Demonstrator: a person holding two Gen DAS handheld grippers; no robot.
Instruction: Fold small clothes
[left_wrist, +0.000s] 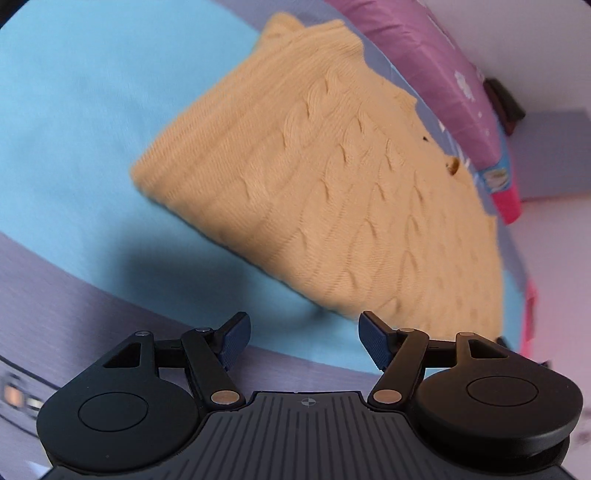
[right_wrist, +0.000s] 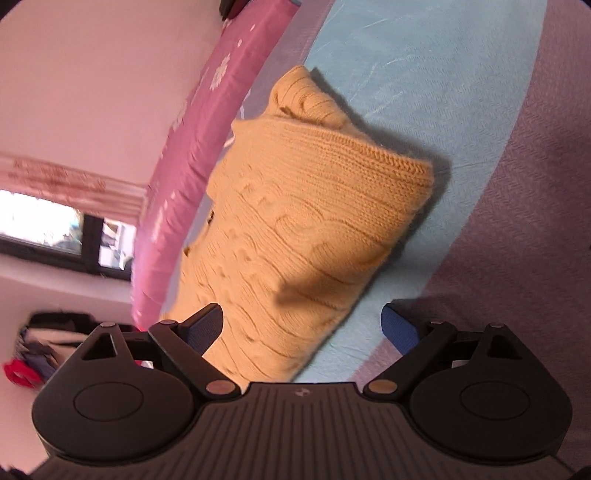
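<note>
The sweater (left_wrist: 332, 192) is the landmark here: a tan cable-knit, already folded into a thick rectangle, lying on the pale blue sheet (left_wrist: 74, 129) of the bed, with a pink patterned cover (left_wrist: 436, 66) running along its far side. A small dark spot, perhaps a button, shows at its far edge.

The left gripper (left_wrist: 305, 338) hangs just off the sweater's near edge, over the sheet; its fingers stand wide and hold nothing. The right gripper (right_wrist: 302, 323) hangs over one end of the sweater, fingers also spread wide and empty, one blue pad (right_wrist: 207, 326) above the knit and the other off its side, above the sheet (right_wrist: 388, 74).

Judging by the tidy bundle, the fold looks nearly done; what remains is probably one last fold or a squaring-up. To do that well:

- Bring each gripper down onto a corner of the same short edge, so the lift stays level.
- Pinch through all the layers. Thick knit slips apart if only the top layer is caught.
- Avoid nipping the sheet under the sweater.
- Carry the edge over slowly and set it flush on the opposite edge. Loose knit stretches and sags when pulled.
- The bunched bit (right_wrist: 295, 92) at the far end of the sweater looks lumpy, and would be better tucked flat.
</note>
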